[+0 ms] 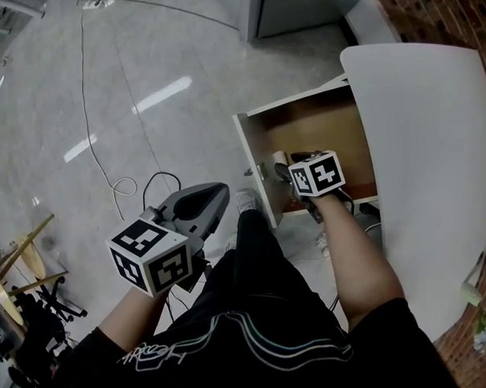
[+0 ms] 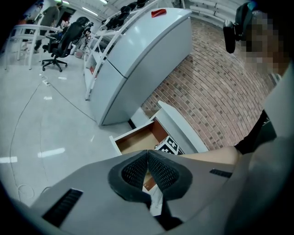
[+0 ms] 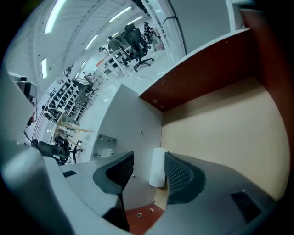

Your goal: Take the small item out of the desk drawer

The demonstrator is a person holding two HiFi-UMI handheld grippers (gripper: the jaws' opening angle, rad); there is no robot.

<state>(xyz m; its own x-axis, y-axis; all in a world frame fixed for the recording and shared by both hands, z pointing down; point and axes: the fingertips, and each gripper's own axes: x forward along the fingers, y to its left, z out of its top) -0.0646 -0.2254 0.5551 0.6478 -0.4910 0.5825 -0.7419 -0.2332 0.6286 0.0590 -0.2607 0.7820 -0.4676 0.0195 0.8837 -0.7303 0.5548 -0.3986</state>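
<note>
In the right gripper view, the right gripper (image 3: 148, 159) has its two dark ribbed pads (image 3: 180, 174) set well apart and gripping nothing. Between them lies the small white cylinder (image 3: 157, 166), the item to be taken out. It sits off centre, close against the pad on that view's right. I cannot tell whether it touches that pad or stops just short of it. A clear gap separates it from the opposite pad.

Its long axis runs the way the fingers point, from their roots toward their tips. The pads therefore face its long sides, and a plain closing should catch it across its narrow width. I judge that the far pad must do most of the travelling. The round body could also roll or be pushed sideways before both pads bear on it.

Under and just past the fingertips, the cylinder rests where the pale grey inner panel (image 3: 124, 124) of the open wooden drawer (image 1: 291, 109) meets its beige floor (image 3: 229, 124). The drawer stands pulled out from under the white desk top (image 1: 437, 157).

The left gripper (image 2: 148, 155) has its pads pressed together tip to tip with nothing between them. It hangs well apart from the drawer, beside the person's leg. The right gripper is plainly the nearer one for the pick.
</note>
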